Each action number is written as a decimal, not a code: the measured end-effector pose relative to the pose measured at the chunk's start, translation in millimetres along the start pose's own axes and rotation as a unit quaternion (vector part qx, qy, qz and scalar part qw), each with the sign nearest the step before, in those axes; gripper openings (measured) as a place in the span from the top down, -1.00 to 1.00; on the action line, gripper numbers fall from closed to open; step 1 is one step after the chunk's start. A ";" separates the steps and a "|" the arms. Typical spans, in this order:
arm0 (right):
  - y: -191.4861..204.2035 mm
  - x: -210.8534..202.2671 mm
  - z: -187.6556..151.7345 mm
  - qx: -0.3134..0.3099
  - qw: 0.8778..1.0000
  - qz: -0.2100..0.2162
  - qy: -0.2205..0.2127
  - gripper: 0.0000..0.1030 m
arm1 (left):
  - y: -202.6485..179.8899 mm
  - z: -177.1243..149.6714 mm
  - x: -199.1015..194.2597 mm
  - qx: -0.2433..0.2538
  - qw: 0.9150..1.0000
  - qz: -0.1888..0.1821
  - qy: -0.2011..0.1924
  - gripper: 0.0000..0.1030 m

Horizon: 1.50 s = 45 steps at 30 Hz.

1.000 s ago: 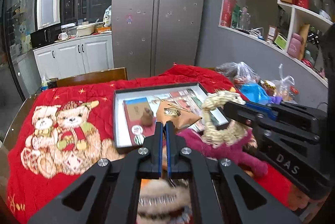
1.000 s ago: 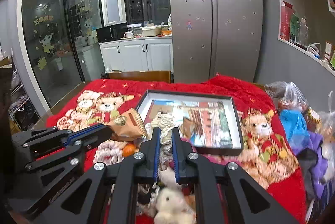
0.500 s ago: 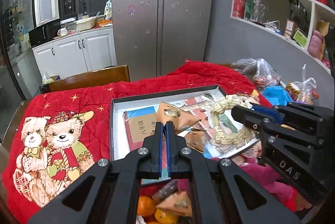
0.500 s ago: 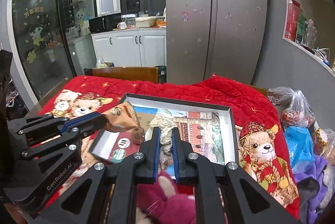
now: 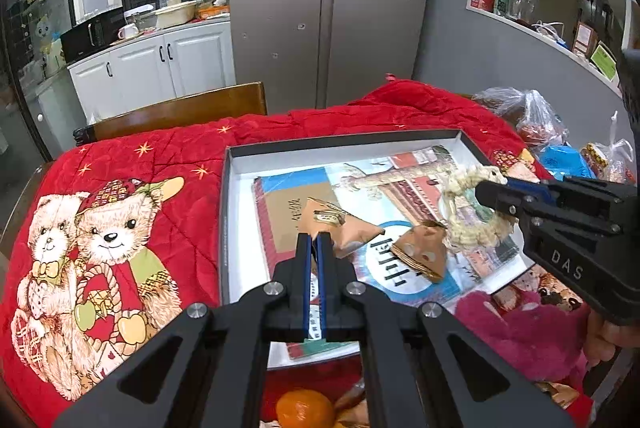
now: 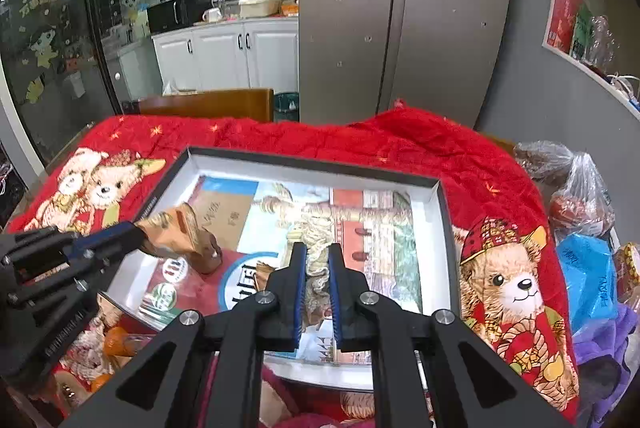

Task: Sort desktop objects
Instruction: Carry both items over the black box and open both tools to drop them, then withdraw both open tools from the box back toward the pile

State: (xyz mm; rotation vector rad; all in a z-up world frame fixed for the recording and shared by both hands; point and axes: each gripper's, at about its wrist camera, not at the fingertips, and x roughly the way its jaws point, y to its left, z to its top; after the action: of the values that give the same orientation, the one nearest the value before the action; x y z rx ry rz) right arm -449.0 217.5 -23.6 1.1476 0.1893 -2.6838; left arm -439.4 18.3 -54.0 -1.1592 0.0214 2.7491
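A shallow black-rimmed box [image 5: 344,141] with a printed picture lining lies on the red bear blanket; it also shows in the right wrist view [image 6: 312,161]. My left gripper [image 5: 315,242] is shut on a tan triangular snack packet [image 5: 340,226], held over the box's left half; the packet [image 6: 174,228] also shows from the right. My right gripper [image 6: 317,254] is shut on a cream braided rope ring [image 6: 316,244], held over the box's right half, seen as a ring [image 5: 472,211] in the left wrist view. A second tan packet [image 5: 422,252] lies in the box.
Plush toys, a magenta one [image 5: 528,332], and oranges [image 5: 304,408] lie at the near table edge. Plastic bags [image 6: 576,187] are piled at the right. A wooden chair back [image 5: 180,111] stands beyond the table. A small brown figurine [image 6: 208,256] and round badges [image 6: 164,294] sit in the box.
Both grippers have moved forward over the box with their loads. The plush toys and oranges have dropped toward the near edge of view.
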 end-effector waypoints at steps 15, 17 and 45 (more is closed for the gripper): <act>3.4 4.4 -3.5 0.002 1.000 0.004 0.013 0.79 | -1.1 -1.0 3.9 0.002 1.000 0.001 0.006 0.94; 3.3 5.0 -3.4 0.003 1.000 0.002 0.016 0.76 | 1.1 -0.9 5.3 -0.003 1.000 0.011 0.009 0.61; -2.1 -8.7 1.8 0.048 0.999 -0.008 -0.003 -0.46 | -5.6 5.5 -18.2 0.019 0.999 0.035 -0.014 -0.72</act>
State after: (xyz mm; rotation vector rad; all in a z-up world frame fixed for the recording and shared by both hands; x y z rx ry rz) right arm -444.9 220.4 -15.9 1.1703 0.0705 -2.7374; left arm -430.0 21.7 -36.9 -1.1302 0.1135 2.8119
